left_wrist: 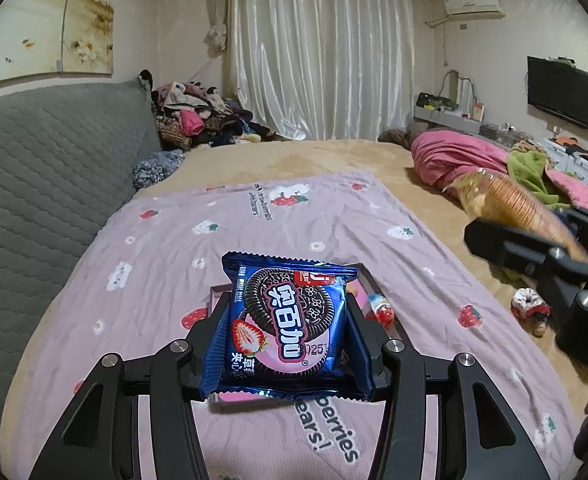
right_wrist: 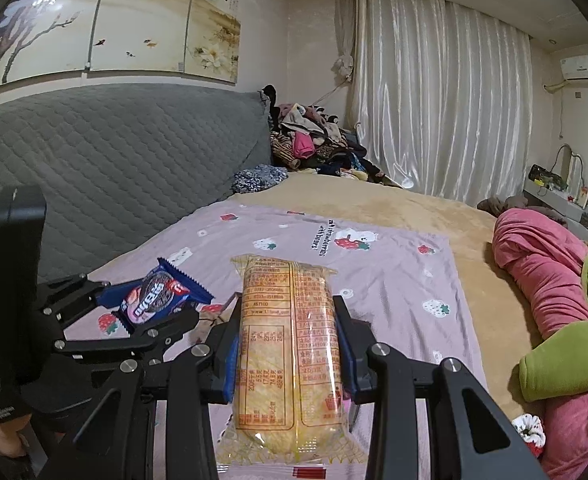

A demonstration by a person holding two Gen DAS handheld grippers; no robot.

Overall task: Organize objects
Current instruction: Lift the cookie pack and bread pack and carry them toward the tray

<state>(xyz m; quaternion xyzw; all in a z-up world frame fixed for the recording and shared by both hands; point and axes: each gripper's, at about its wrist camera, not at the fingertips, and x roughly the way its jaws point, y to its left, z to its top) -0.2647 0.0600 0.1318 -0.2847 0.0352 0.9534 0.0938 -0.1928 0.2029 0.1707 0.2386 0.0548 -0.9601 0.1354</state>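
- Pink strawberry-print cloth (left_wrist: 253, 220) covers the tan bed beneath both grippers.
- Left gripper (left_wrist: 287, 320) pinches a blue foil cookie packet (left_wrist: 285, 320), held above a pink tray (left_wrist: 364, 280).
- Right gripper (right_wrist: 287, 344) clamps a yellow plastic-wrapped cake (right_wrist: 289, 344).
- White pleated curtains (left_wrist: 318, 52) hang beyond.

Matte black left gripper (left_wrist: 287, 332) with forked linkage arms, round silver screws at pivots, matching black right gripper (right_wrist: 287, 344) with blue finger pads, small white lettering on handle
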